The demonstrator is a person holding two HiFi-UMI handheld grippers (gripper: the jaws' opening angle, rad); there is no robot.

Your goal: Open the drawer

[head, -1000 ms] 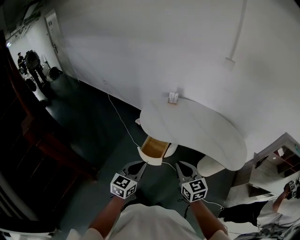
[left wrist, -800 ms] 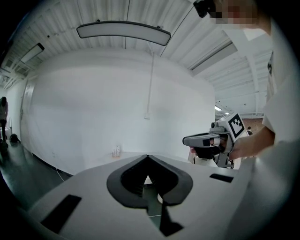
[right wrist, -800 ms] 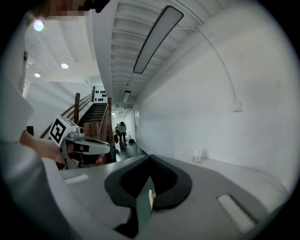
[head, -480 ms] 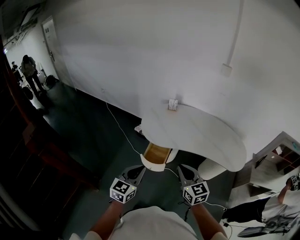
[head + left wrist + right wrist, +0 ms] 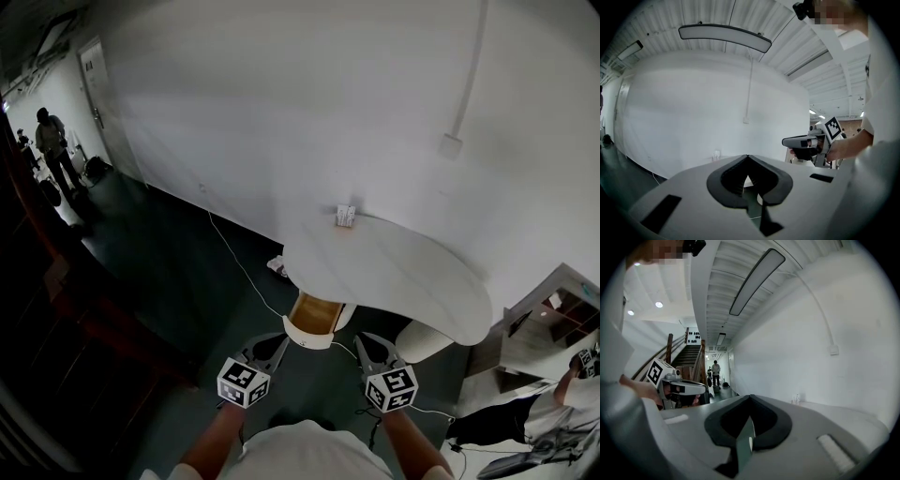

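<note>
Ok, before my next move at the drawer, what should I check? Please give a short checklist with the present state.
1. Drawer pulled out of the table: ok, its wooden inside shows.
2. Left tool holds nothing: ok, jaws shut together.
3. Right tool holds nothing: ok, jaws shut together.
4. Left tool apart from the drawer front: cannot tell, they look very close.
5. Small box upright at the table's far edge: ok.

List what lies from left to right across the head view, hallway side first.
Person in the hallway → left gripper → open drawer → right gripper → wall box → shelf unit.
</note>
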